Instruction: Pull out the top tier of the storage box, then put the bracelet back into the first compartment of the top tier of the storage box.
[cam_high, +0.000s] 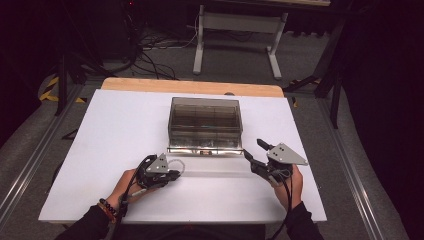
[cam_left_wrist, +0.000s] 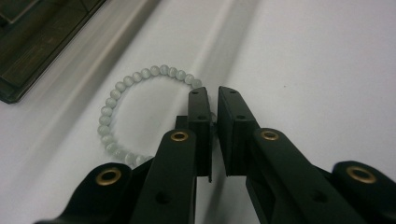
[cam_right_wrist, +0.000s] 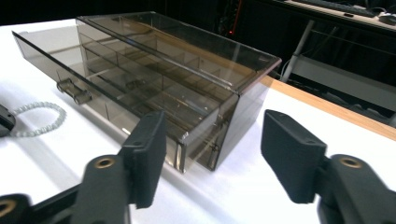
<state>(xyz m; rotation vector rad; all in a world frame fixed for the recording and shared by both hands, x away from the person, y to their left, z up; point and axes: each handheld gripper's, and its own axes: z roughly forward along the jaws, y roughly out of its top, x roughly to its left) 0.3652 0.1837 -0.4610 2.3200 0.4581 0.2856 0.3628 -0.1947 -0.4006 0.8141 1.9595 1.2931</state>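
- The left gripper (cam_left_wrist: 212, 100) is lying low on the white table (cam_high: 100, 150), and its jaws are closing on one side of the bead bracelet (cam_left_wrist: 121, 88); the jaws are almost together, with only a narrow slit between them.
- I think a bead is sitting in that slit, but the jaws are hiding this part of the ring, so whether the grip is firm is only a guess.
- The rest of the bracelet is lying flat to the left of the fingers and a little ahead of them. It is a round ring, so it is not giving any long axis.
- The smoky plastic organizer box (cam_high: 205, 122) is standing ahead of both grippers, with its drawer (cam_right_wrist: 100, 95) pulled a little out toward the person.
- The right gripper (cam_right_wrist: 210, 149) is waiting with its jaws wide apart and nothing between them, pointing at the near corner of the box and just beside it.
- The left hand is the nearer one to the bracelet; the right is nearer to the box.
- Between the left fingers and the drawer front the table is bare, so a lift and a carry forward is having open room; the drawer's front edge is probably the thing to clear.
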